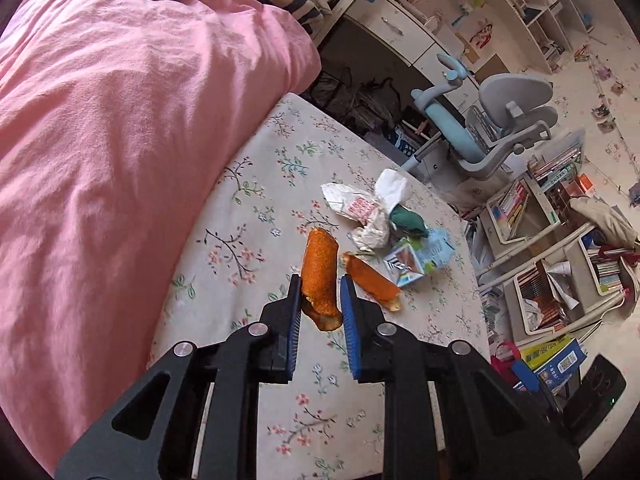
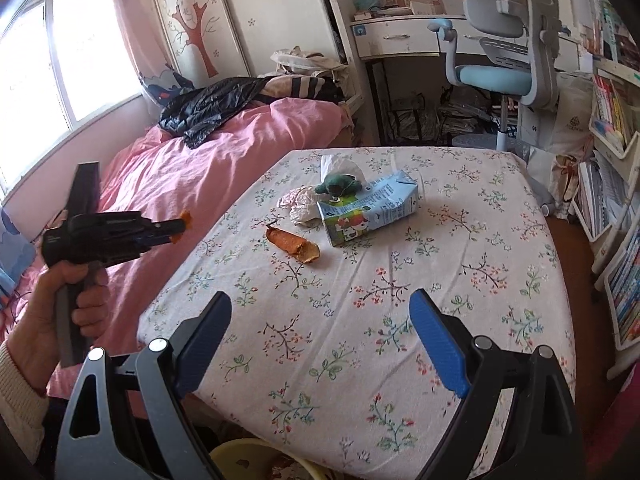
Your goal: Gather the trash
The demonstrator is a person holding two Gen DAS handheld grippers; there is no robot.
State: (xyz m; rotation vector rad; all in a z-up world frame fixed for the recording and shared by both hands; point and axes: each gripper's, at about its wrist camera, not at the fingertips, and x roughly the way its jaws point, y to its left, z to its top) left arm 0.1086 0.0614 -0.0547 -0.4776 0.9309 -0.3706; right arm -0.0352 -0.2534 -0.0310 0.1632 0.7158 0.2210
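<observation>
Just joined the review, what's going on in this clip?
A person with a handheld gripper in each hand is clearing trash off a floral bedsheet. The left gripper is shut on an orange peel strip, lifted off the sheet. The right gripper hangs open, empty. A second peel, a milk carton and crumpled paper lie uncollected.

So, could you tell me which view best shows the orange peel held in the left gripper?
The left wrist view: the held orange peel fills the gap in the left gripper. The right wrist view shows only a tip, side-on.
</observation>
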